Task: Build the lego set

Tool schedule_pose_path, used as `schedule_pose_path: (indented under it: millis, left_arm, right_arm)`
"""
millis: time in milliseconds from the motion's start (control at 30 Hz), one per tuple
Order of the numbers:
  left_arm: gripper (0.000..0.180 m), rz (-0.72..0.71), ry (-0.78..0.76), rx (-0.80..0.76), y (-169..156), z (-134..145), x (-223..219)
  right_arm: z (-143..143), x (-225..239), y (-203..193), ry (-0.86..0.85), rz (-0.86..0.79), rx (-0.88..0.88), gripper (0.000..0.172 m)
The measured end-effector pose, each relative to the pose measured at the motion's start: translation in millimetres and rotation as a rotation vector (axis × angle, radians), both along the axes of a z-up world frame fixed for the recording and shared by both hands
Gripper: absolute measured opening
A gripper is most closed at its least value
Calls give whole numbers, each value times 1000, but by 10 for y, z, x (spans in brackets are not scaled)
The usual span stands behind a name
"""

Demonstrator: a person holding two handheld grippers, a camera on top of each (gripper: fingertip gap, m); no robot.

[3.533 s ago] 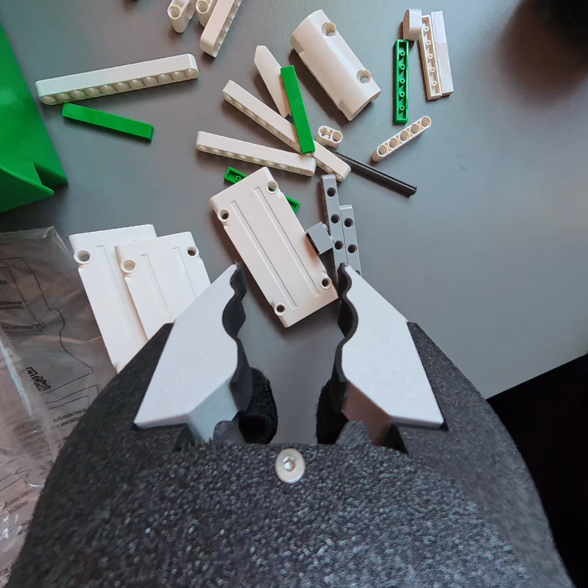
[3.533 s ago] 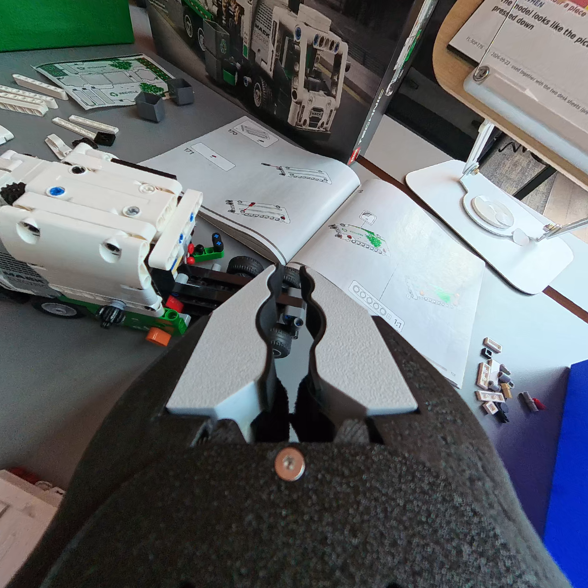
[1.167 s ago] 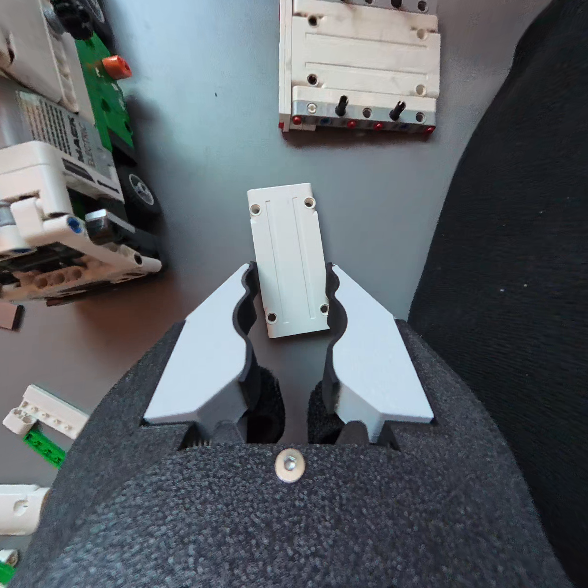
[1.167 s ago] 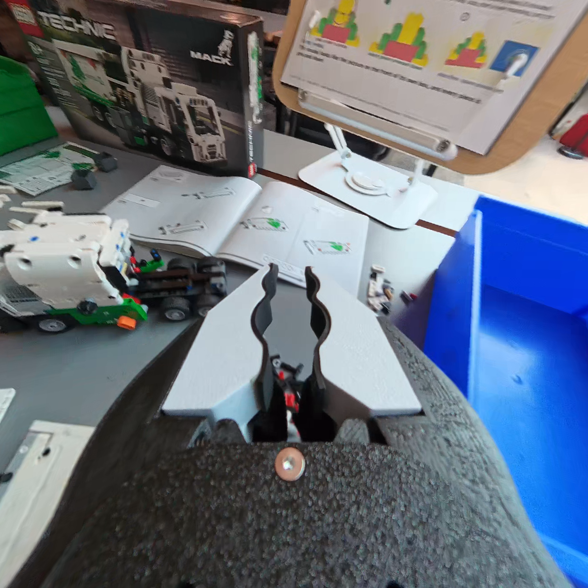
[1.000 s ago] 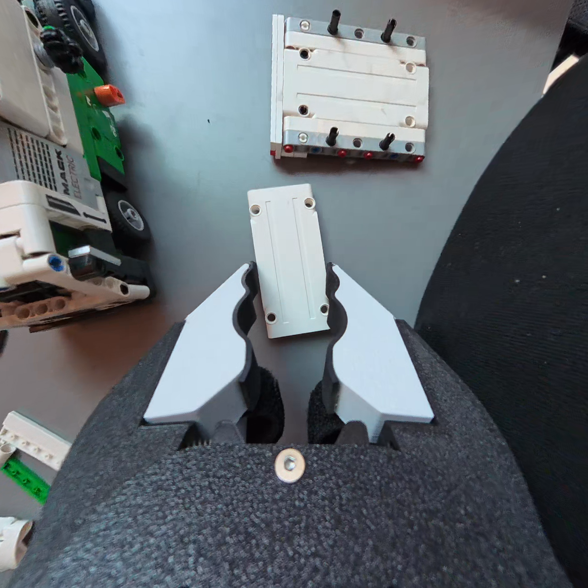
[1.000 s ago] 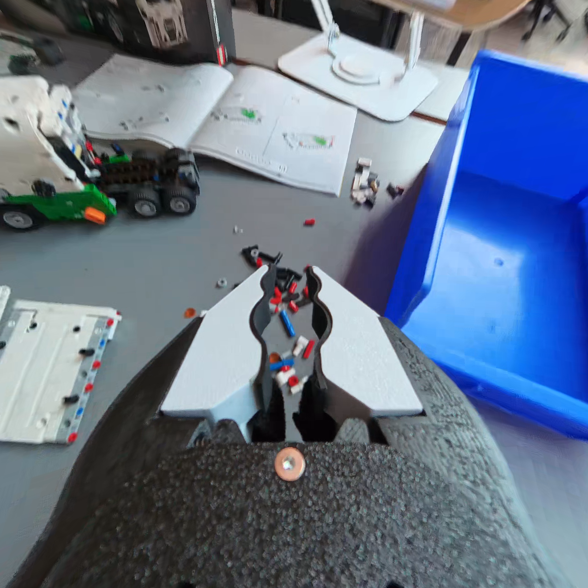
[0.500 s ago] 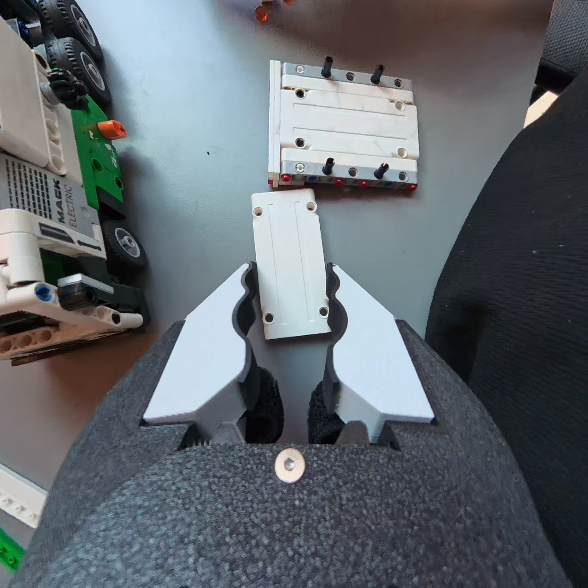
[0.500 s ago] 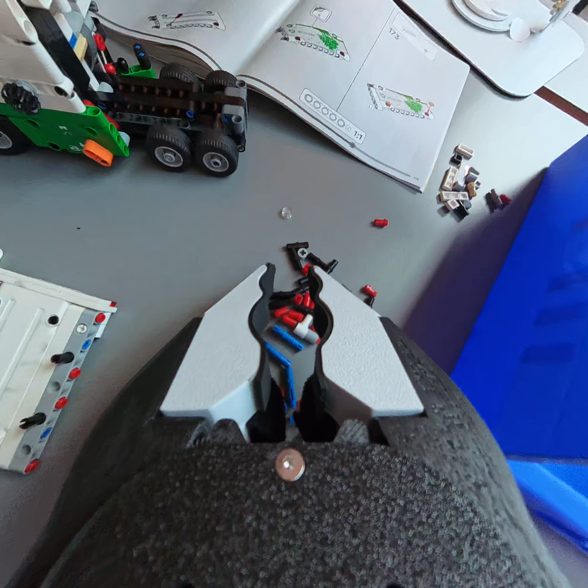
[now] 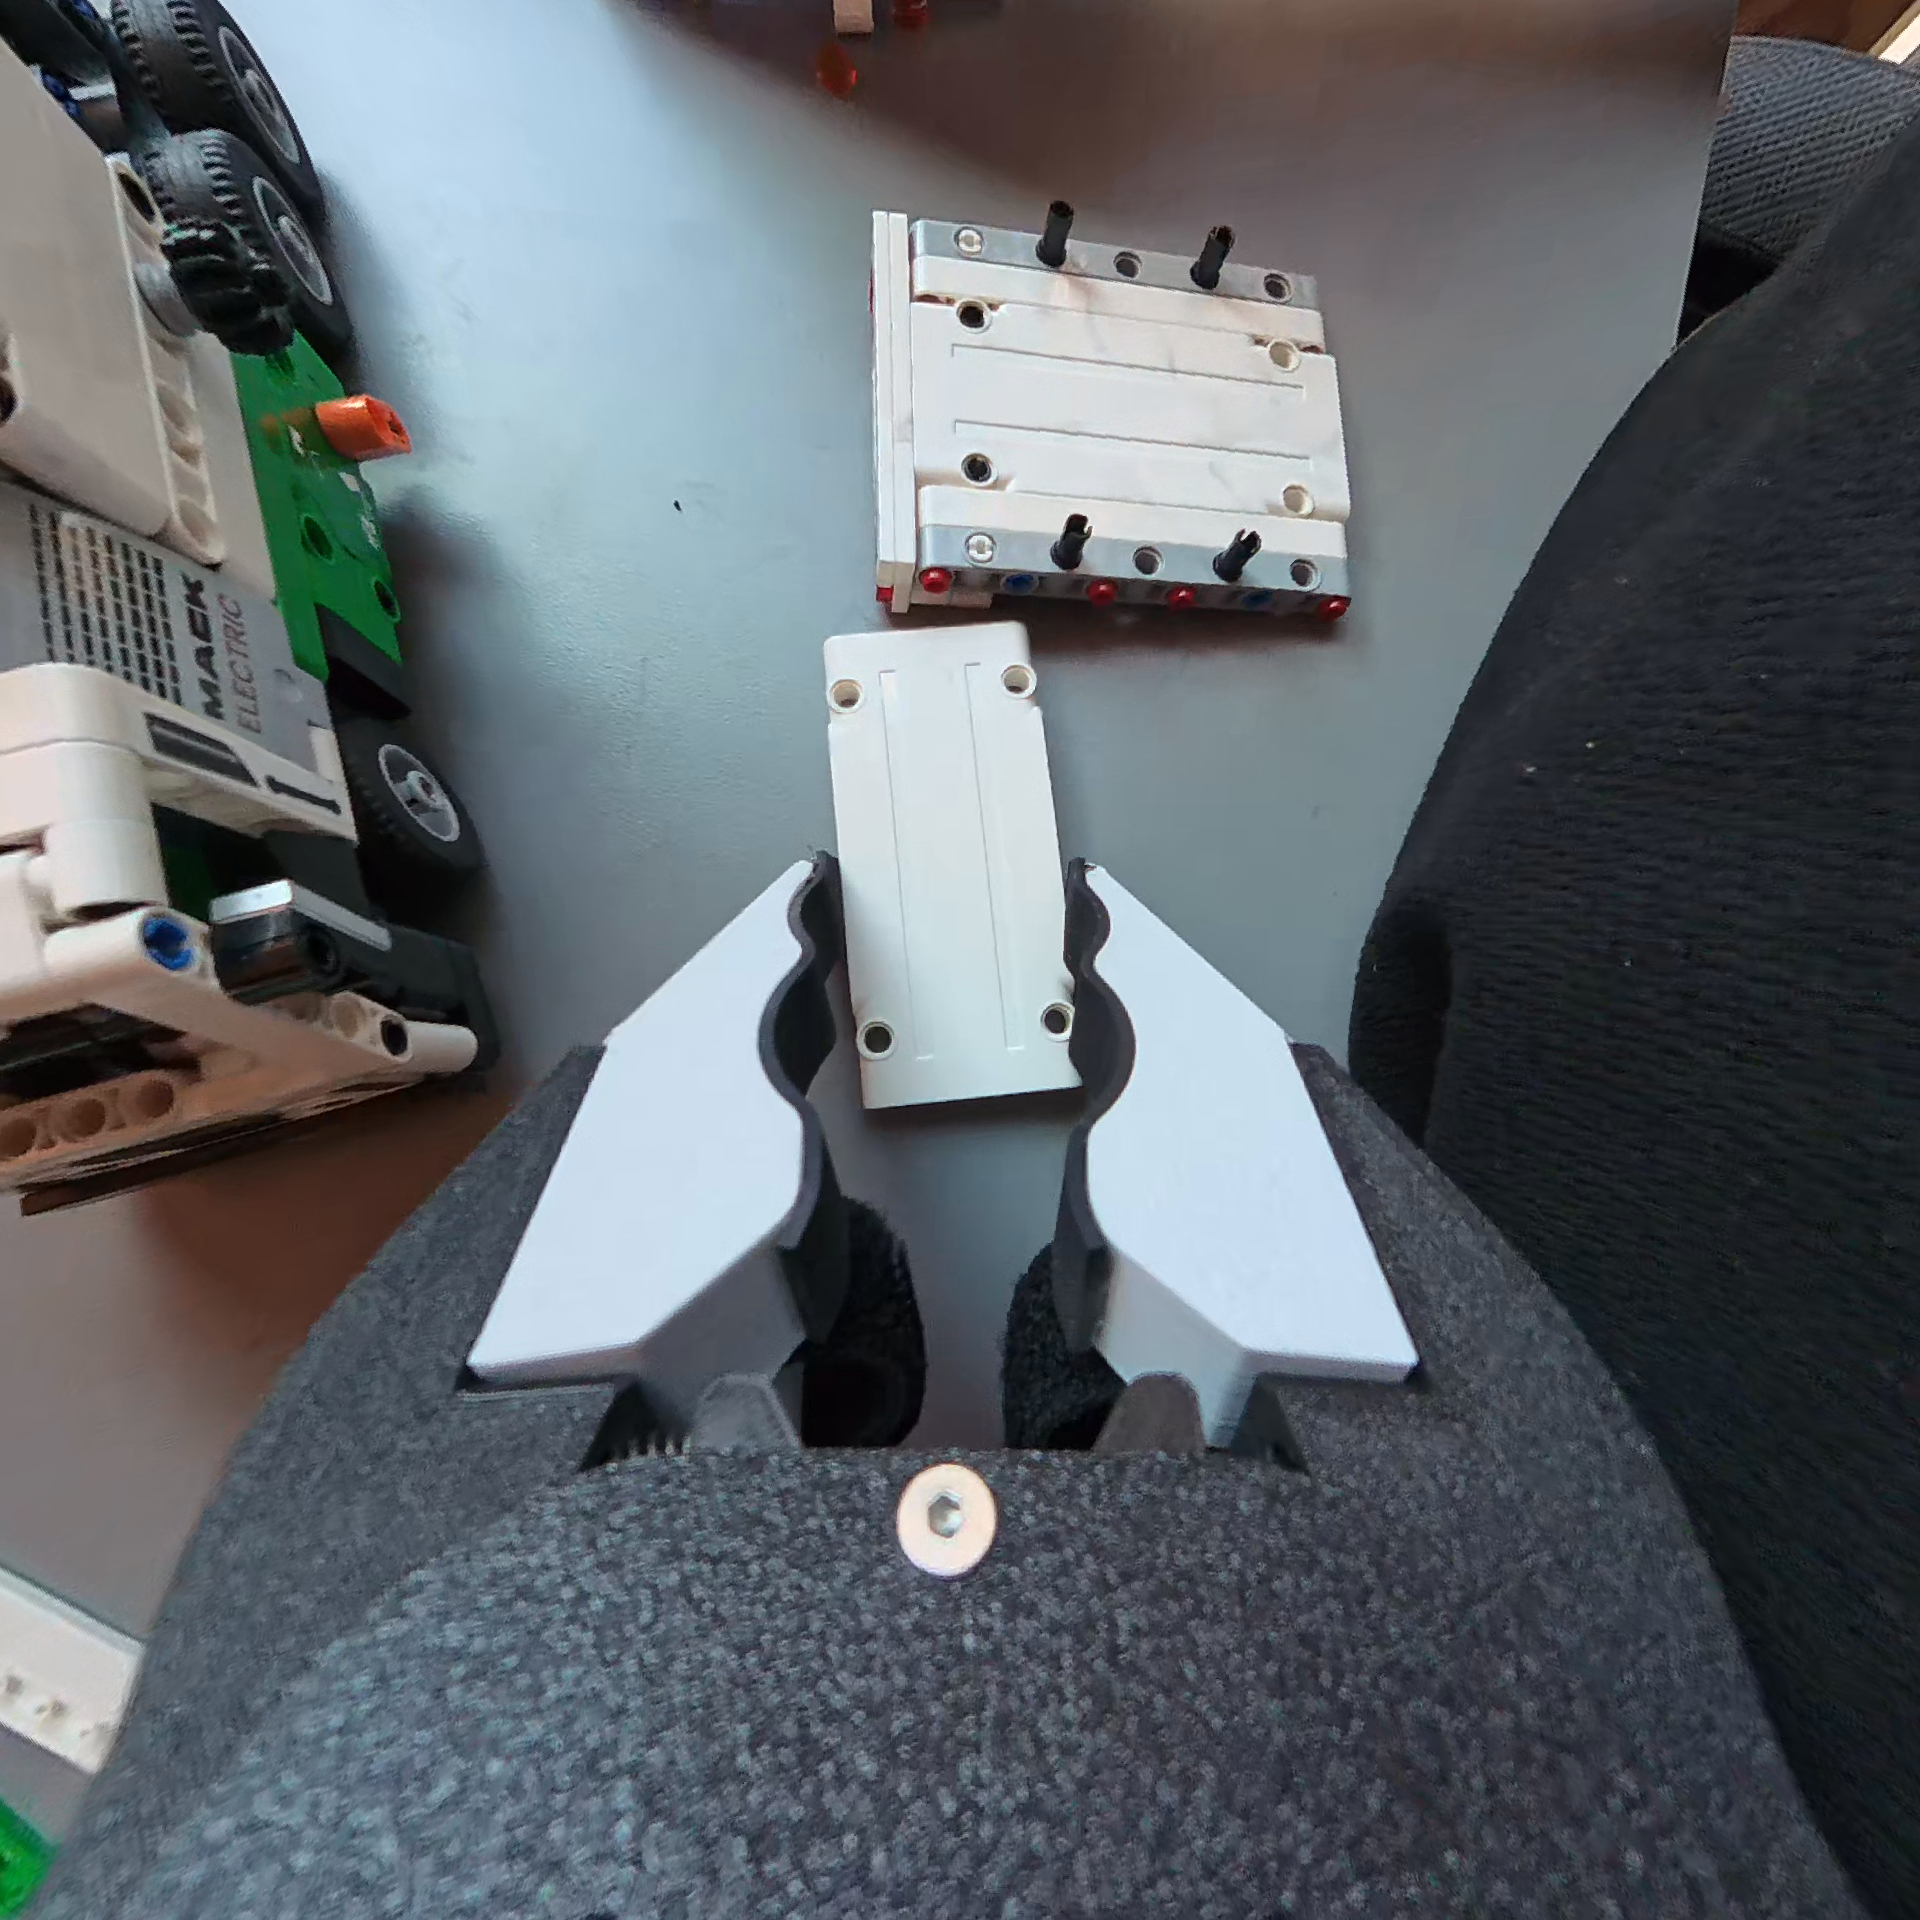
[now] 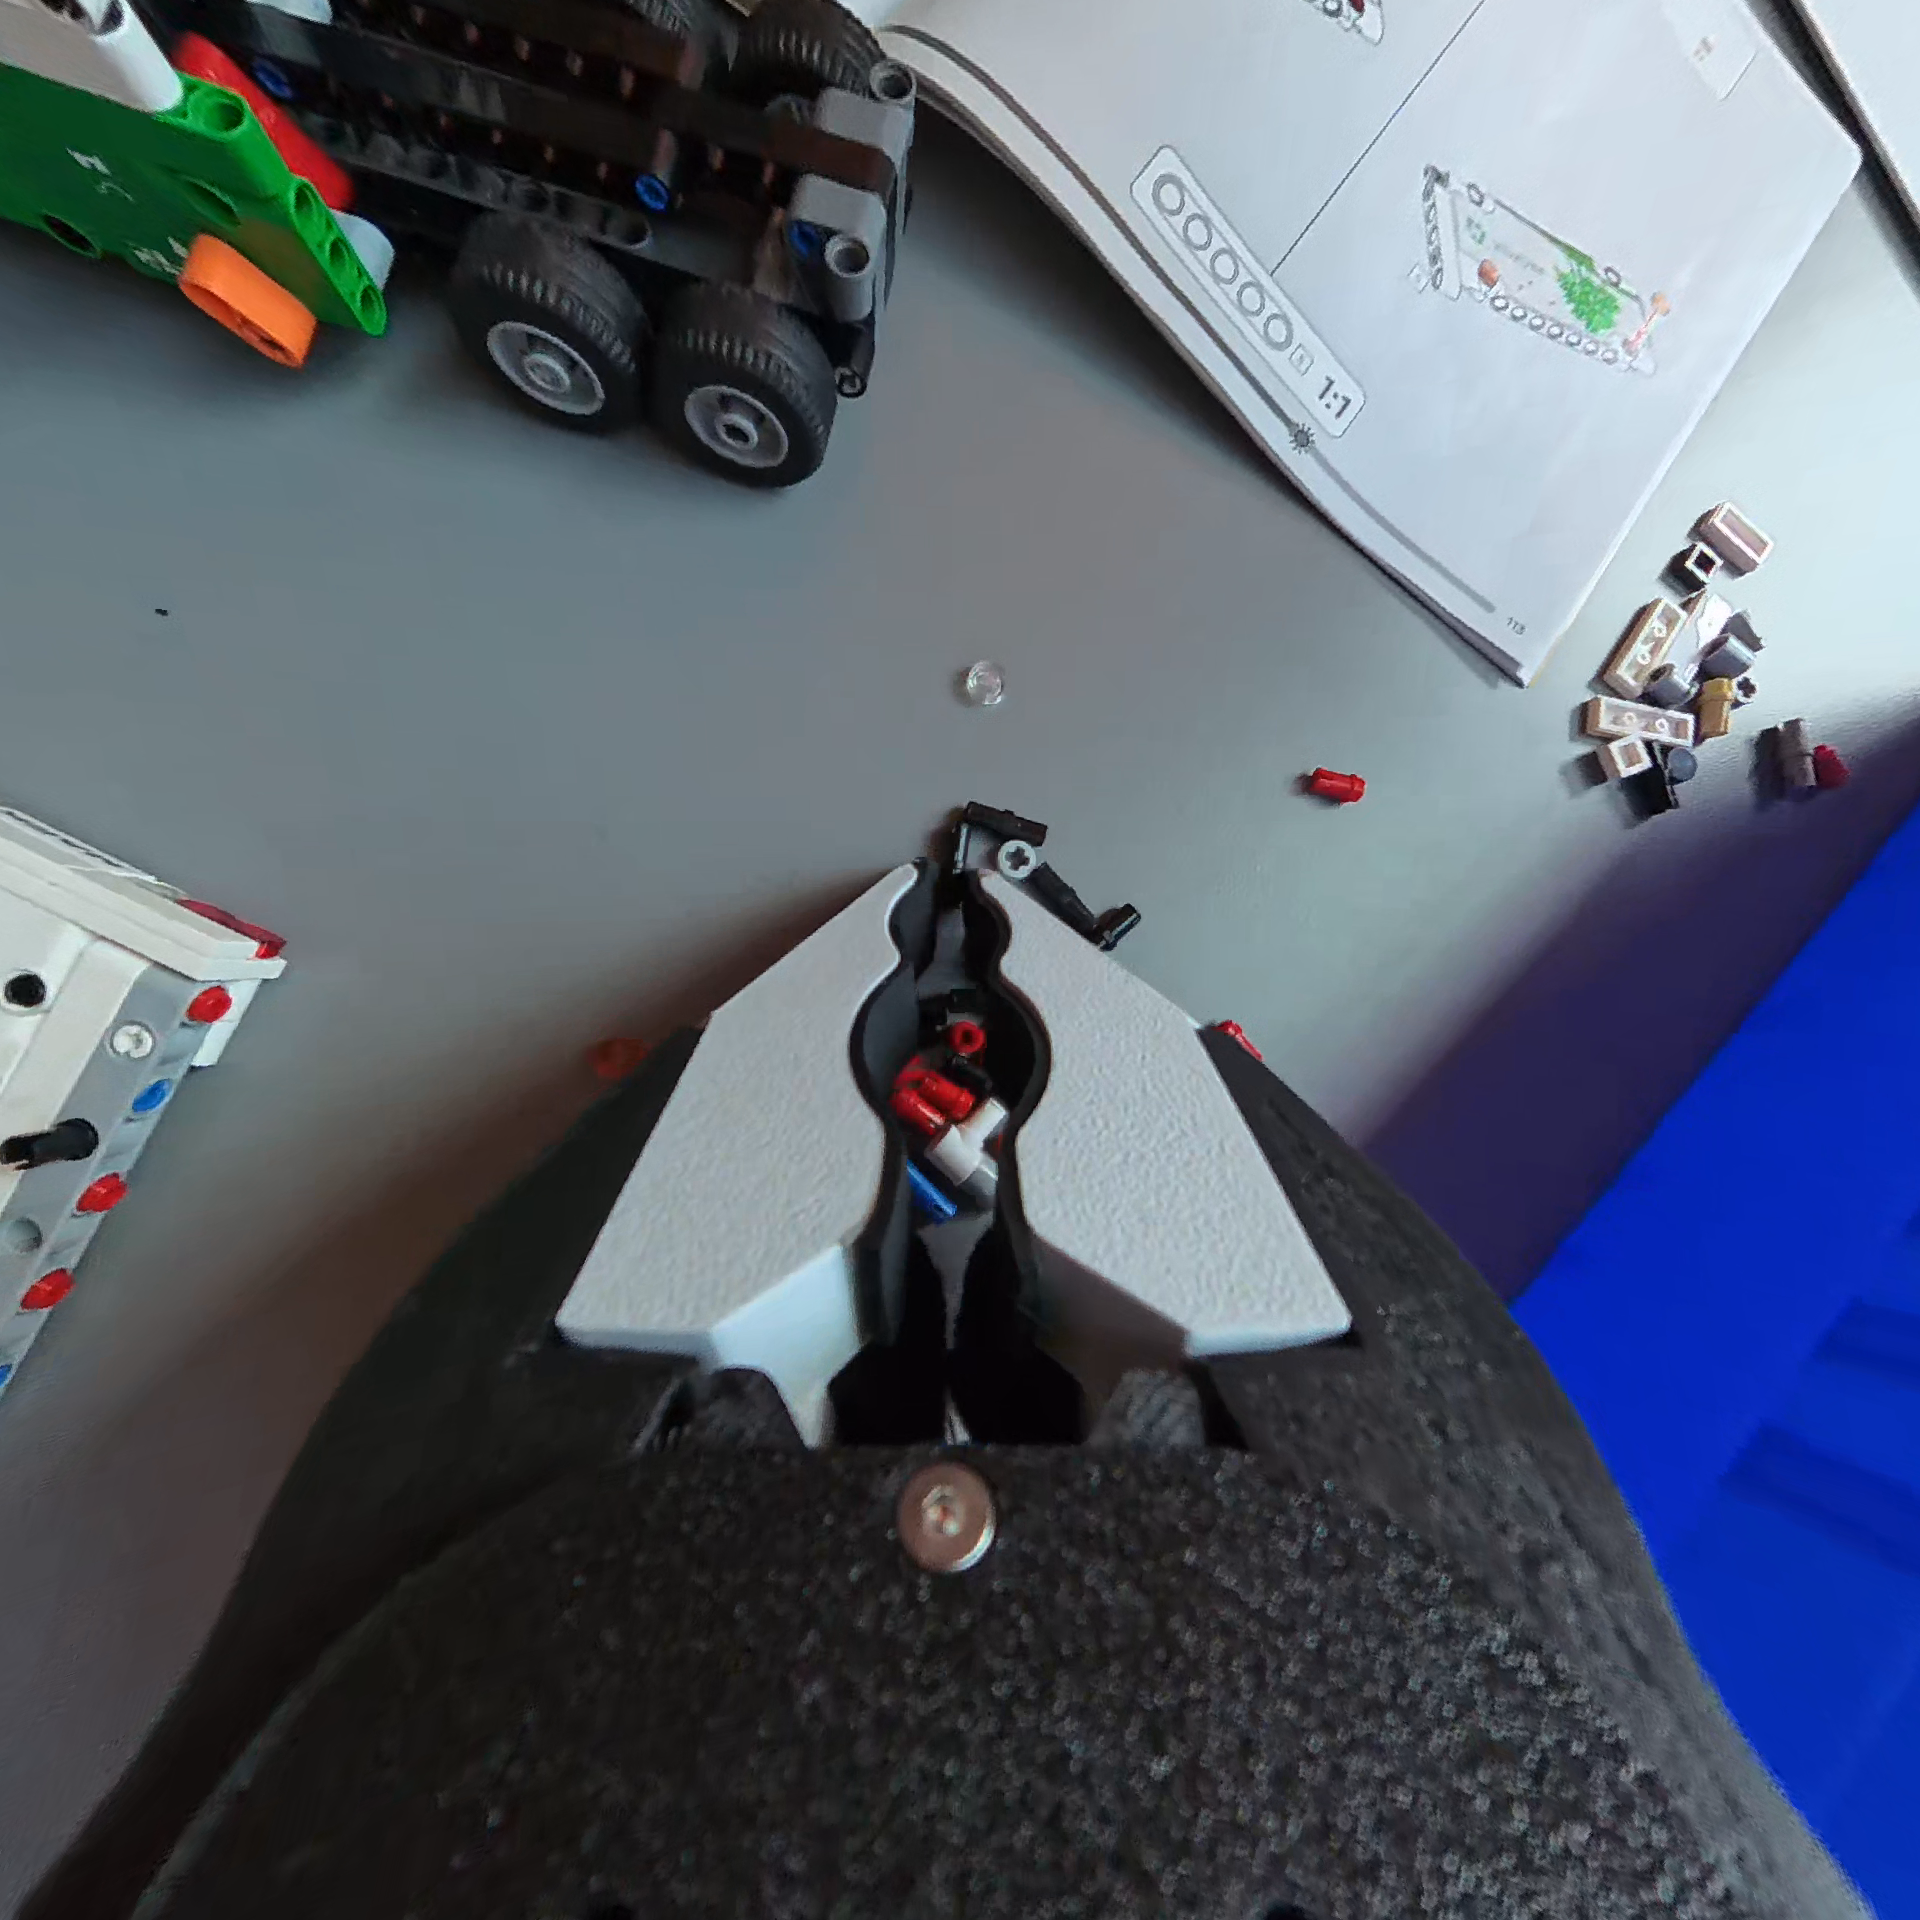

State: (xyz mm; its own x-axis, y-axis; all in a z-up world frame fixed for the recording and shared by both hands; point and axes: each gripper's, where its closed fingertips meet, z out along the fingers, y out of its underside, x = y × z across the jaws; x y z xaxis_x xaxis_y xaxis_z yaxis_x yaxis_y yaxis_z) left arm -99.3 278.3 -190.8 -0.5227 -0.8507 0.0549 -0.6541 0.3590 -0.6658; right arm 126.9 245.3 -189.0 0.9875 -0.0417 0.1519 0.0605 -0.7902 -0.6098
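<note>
My left gripper [image 9: 948, 873] is shut on a white rectangular panel [image 9: 940, 831]. Both pads press on its long edges and its far end points at a white and grey assembled plate [image 9: 1112, 416] with black pins. My right gripper [image 10: 948, 883] is low over a heap of small red, blue and white pins [image 10: 940, 1101] on the grey table. Its tips are closed on a thin black pin [image 10: 961, 836]. More black pins with a grey bush [image 10: 1081, 899] lie just right of the tips.
A white and green toy truck [image 9: 156, 727] stands left; its rear wheels [image 10: 644, 353] show in the right wrist view. An open instruction booklet [image 10: 1455, 208], a small parts heap [image 10: 1683, 665], a loose red pin [image 10: 1335, 784] and a blue bin [image 10: 1766, 1143] lie around. Black fabric [image 9: 1662, 935] fills the right. One gripper's finger ends stand about 25 cm off the other's.
My left gripper took the white panel from the parts pile and carried it up to the assembled plate. My right gripper swung down over the pin heap and its jaws narrowed onto a black pin.
</note>
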Motion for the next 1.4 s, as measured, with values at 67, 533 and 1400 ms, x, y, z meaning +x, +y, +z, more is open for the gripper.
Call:
schedule_pose_path:
  millis: [67, 533, 1400]
  left_arm:
    - [42, 10, 22, 15, 16, -1, -48]
    - [41, 147, 79, 74, 333, -13, -483]
    - [46, 350, -524, -322, 731, 794, -282]
  right_arm:
    - [96, -34, 24, 4, 2, 36, 3]
    - [321, -2185, 226, 230, 412, 117, 3]
    - [605, -698, -131, -60, 6, 138, 8]
